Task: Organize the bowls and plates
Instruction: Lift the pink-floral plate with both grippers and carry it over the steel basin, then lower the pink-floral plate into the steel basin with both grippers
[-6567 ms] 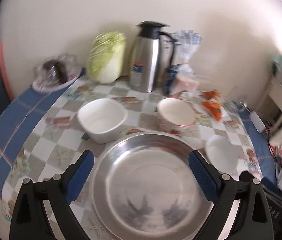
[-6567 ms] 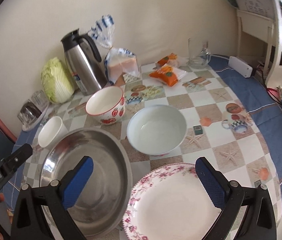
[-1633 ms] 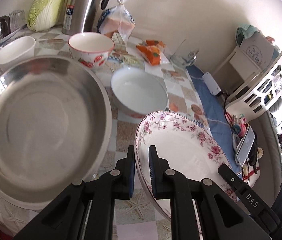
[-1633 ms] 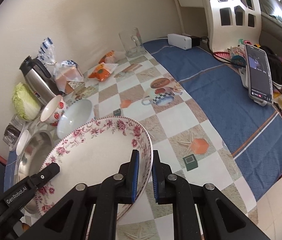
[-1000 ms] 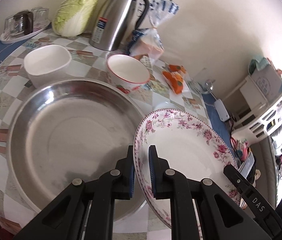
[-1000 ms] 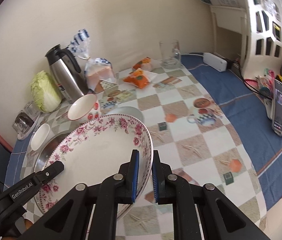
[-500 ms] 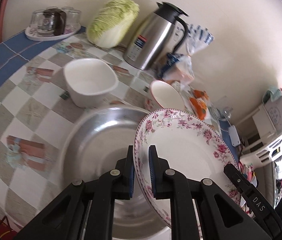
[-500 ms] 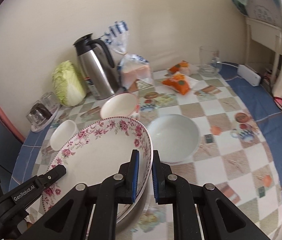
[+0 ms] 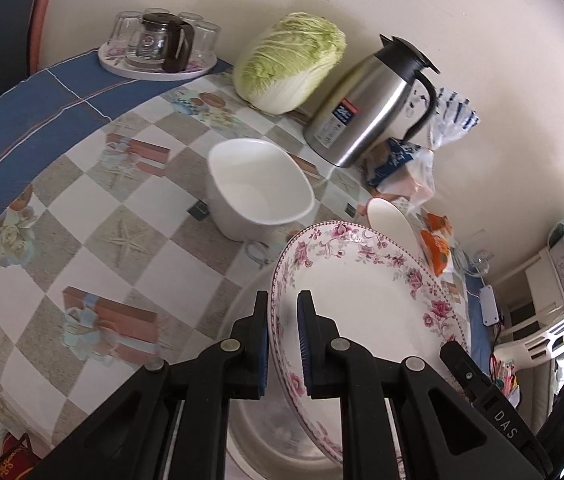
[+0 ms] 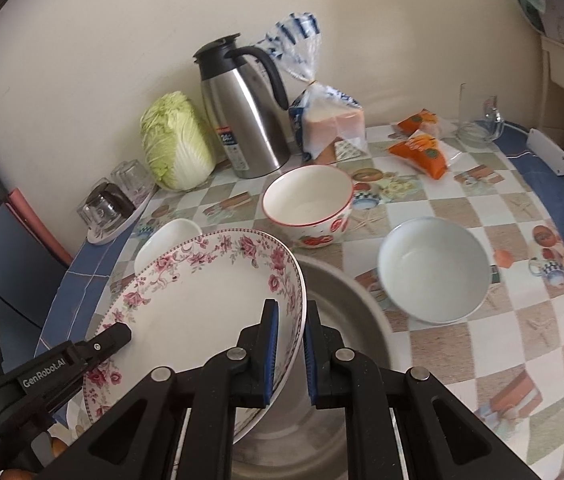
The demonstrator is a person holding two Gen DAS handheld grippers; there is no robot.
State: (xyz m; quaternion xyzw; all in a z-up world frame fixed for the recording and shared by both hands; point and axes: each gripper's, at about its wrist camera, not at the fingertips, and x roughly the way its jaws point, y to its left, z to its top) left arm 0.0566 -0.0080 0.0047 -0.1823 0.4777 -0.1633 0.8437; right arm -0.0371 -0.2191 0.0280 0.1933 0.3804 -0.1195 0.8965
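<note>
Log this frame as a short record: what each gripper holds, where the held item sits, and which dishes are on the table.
left gripper: shut on floral plate's rim
right gripper: shut on the opposite rim
floral plate: held by both, tilted, over the steel basin
steel basin: on the table, below the plate
other dishes: red-patterned bowl, plain white bowl, white square bowl
background: thermos jug, cabbage, bagged bread
</note>
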